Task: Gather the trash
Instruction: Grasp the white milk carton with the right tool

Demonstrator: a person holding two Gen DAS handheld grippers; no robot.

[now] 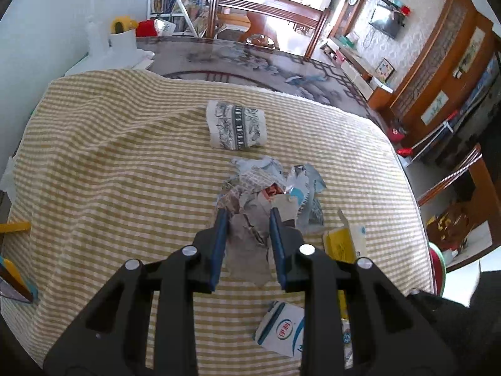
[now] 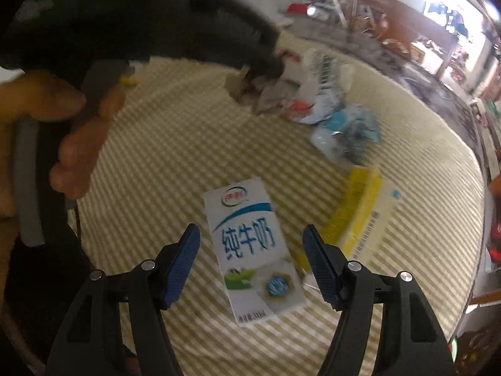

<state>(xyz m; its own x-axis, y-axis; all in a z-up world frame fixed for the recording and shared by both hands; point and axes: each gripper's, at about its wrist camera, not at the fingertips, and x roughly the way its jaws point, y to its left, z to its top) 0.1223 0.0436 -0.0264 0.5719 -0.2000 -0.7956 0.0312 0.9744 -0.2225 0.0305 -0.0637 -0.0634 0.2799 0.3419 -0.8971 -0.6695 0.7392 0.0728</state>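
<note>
My left gripper [image 1: 249, 214] is shut on a crumpled wad of grey newspaper scraps [image 1: 247, 244], which spreads past its blue pads [image 1: 220, 244] into torn pieces [image 1: 266, 185]. In the right wrist view that wad [image 2: 272, 94] hangs from the blurred black left gripper. My right gripper [image 2: 250, 228] is open and points down over a white and blue milk carton [image 2: 250, 244] lying flat between its fingers, untouched. That carton [image 1: 281, 332] also shows below the left gripper. Beside it lie a yellow box [image 2: 360, 210] and a crumpled bluish plastic wrapper [image 2: 347, 131].
Everything lies on a yellow checked cloth [image 1: 125, 156] over a dark patterned table [image 1: 250, 59]. A printed paper roll [image 1: 236, 125] lies farther back. A wooden chair [image 1: 266, 6] stands behind the table. A person's hand [image 2: 72, 131] holds the left gripper's handle.
</note>
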